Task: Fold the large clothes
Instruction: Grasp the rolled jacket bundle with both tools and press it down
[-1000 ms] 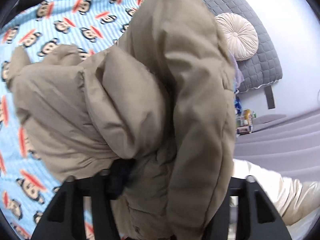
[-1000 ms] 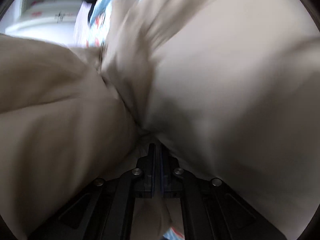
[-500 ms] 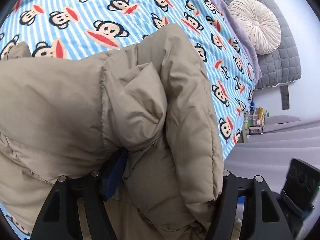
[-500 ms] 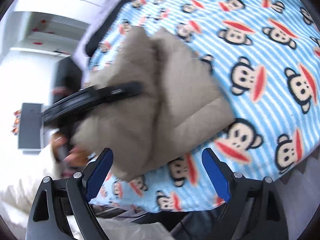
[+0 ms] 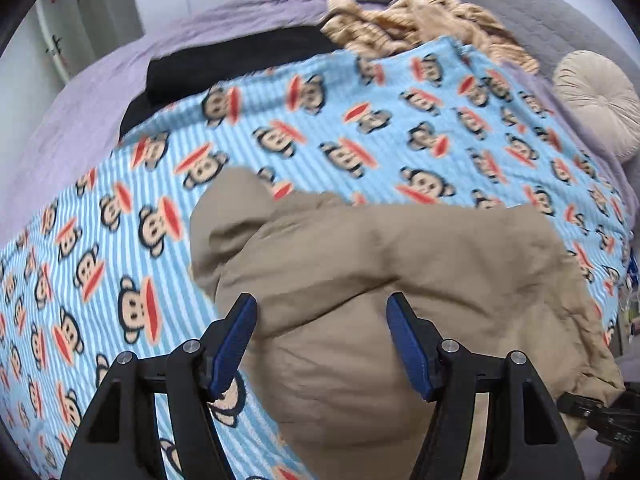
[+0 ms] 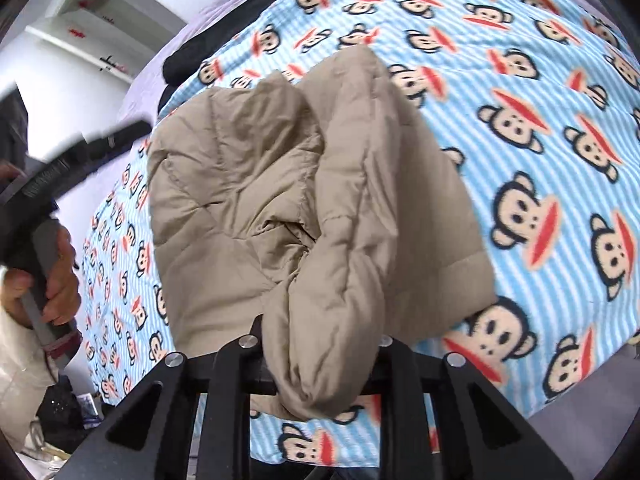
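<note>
A: Entry. The tan padded jacket (image 5: pixel 400 280) lies bunched on the monkey-print blanket (image 5: pixel 360 128) that covers the bed, toward the blanket's near edge. My left gripper (image 5: pixel 322 344) hangs over the bundle with its blue pads (image 5: pixel 234 344) spread and nothing between them; no contact that I can see.

B: And the right one?

A: The right gripper (image 6: pixel 320 344) has just been closing. A thick roll of jacket fabric sits between its fingers and drapes over them, so I read it as clamped on the jacket (image 6: pixel 304 200). The pads themselves are buried under cloth.

B: How do you expect it to handle?

A: Soft, puffy, light for its bulk. The quilting looks springy, so I judge that folds will spring open unless pressed flat. The shell looks smooth and may slip out of a shallow pinch.

B: Where would you take hold?

A: At a stitched seam or the hem, where the filling is thin and the pads can bite. The present roll is fat; I judge it a usable grip but a poor one for a tidy fold.

B: Anything else in view?

A: The person's hand (image 6: pixel 56 280) on the left gripper's handle, at the blanket's left edge in the right wrist view.
</note>
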Motion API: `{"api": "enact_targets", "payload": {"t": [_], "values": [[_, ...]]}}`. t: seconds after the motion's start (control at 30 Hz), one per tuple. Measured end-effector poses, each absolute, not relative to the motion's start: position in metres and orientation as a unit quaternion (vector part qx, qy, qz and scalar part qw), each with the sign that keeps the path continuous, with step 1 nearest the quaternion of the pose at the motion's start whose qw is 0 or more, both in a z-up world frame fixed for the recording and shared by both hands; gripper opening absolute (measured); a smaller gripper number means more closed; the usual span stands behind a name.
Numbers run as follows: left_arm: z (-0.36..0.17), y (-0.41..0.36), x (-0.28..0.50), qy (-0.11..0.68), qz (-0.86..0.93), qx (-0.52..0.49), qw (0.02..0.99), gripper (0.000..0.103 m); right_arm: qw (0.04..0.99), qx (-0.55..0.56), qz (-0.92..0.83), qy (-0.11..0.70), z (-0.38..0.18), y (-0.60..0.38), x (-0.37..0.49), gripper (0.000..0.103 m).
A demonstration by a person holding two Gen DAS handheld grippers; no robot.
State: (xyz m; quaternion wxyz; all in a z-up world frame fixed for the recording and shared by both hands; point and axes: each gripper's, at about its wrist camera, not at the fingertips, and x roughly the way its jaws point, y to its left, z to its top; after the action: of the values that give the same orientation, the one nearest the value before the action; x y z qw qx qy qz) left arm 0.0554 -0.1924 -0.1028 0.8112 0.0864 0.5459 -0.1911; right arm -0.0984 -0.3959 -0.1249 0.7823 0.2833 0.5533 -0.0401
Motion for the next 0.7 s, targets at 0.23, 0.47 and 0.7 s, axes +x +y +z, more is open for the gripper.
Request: {"api": "enact_targets", "payload": {"t": [0.23, 0.47, 0.7], "values": [[-0.137, -0.268, 0.069, 0.545, -0.197, 0.08, 0.811, 0.068, 0.752, 0.325, -0.095, 0.565, -0.158, -0.45, -0.124, 0.023], [-0.151, -0.316, 0.065, 0.534, -0.193, 0.119, 0.815, 0.068, 0.713, 0.4, -0.113, 0.564, -0.18, -0.508, -0.142, 0.023], [-0.155, -0.318, 0.067, 0.538, -0.19, 0.117, 0.813, 0.068, 0.772, 0.42, -0.017, 0.476, -0.109, -0.542, -0.111, 0.081]]}}
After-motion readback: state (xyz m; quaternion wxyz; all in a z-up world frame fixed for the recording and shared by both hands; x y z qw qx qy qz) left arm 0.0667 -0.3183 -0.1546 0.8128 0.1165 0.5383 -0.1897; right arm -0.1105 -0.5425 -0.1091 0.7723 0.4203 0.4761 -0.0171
